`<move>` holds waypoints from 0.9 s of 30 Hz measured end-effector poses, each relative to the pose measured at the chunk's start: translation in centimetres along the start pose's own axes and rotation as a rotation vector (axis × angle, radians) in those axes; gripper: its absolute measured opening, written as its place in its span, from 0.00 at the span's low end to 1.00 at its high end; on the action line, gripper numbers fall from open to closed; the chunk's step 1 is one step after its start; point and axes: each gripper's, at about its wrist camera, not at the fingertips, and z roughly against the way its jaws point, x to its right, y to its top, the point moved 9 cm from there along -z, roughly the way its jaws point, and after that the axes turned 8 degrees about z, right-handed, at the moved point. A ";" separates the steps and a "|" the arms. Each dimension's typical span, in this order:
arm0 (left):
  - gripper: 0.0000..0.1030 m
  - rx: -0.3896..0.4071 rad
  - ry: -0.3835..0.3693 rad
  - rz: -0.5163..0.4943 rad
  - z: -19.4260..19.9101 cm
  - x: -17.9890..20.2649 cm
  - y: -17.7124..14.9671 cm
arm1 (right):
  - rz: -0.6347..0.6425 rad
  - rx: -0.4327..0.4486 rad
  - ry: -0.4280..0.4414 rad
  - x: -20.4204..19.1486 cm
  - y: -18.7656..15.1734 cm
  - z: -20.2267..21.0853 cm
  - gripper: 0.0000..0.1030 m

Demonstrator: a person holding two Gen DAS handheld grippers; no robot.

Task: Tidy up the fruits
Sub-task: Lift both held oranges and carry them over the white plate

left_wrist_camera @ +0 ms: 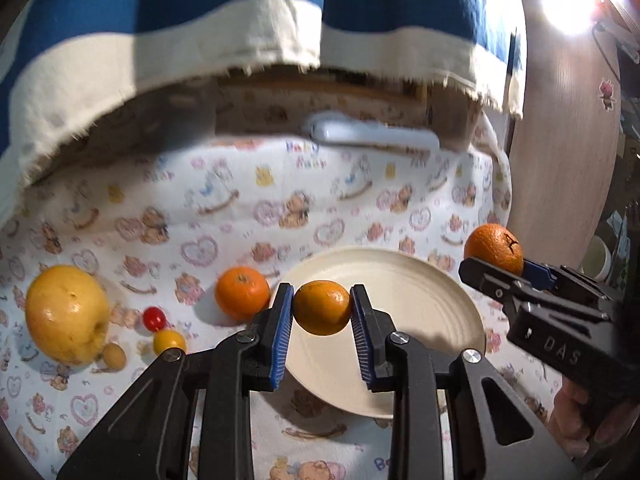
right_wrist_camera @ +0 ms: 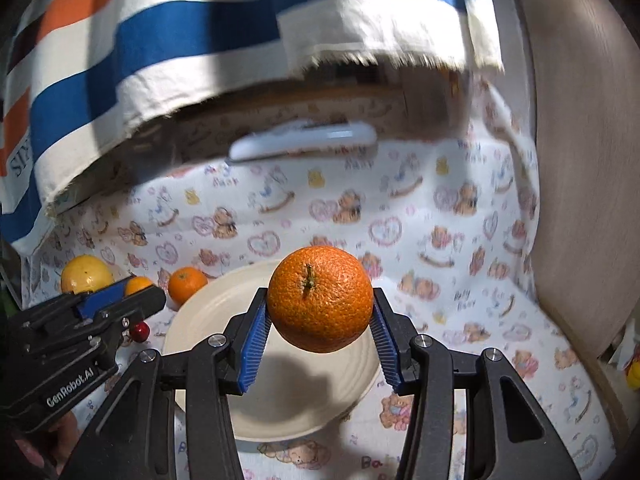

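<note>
Currently, step in hand: both held fruits are being carried over the plate (left_wrist_camera: 440, 280) for setting down.
Left gripper (left_wrist_camera: 322, 312): fingers clamped on a small orange (left_wrist_camera: 322, 307), held in the air above the plate's near-left rim.
Right gripper (right_wrist_camera: 320, 320): fingers clamped on a large orange (right_wrist_camera: 320, 298), stem end facing the camera, held above the plate's middle; its shadow falls on the plate.
Plate: cream, bare of fruit, resting on the surface under a printed cloth (left_wrist_camera: 224, 216).
Loose fruit, left of the plate: one orange (left_wrist_camera: 242, 293) just beside the rim; a big yellow fruit (left_wrist_camera: 67, 314) well apart; near it a red cherry tomato (left_wrist_camera: 154, 318), a yellow cherry tomato (left_wrist_camera: 169, 341) and a smaller yellow one (left_wrist_camera: 114, 356).
Backdrop: striped blue and cream fabric (left_wrist_camera: 168, 32) hanging behind.
Next move, judged: lower each orange until it touches the plate before parting the fingers, keeping the two apart so neither rolls off.
Remaining: loose fruit not yet gathered.
</note>
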 end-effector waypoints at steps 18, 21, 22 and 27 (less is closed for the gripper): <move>0.27 -0.183 -0.027 -0.009 -2.9 0.0 -2.6 | -0.002 -0.220 0.031 0.6 -2.8 -3.1 0.49; 0.27 -0.200 -0.024 -0.009 -3.1 -0.1 -2.9 | 0.008 -0.244 0.016 0.6 -3.3 -3.5 0.49; 0.27 -0.203 -0.022 -0.013 -3.2 -0.1 -2.9 | 0.015 -0.247 0.010 0.6 -3.3 -3.5 0.49; 0.27 -0.212 -0.008 -0.040 -3.4 0.1 -3.2 | 0.037 -0.260 -0.007 0.6 -3.5 -3.5 0.49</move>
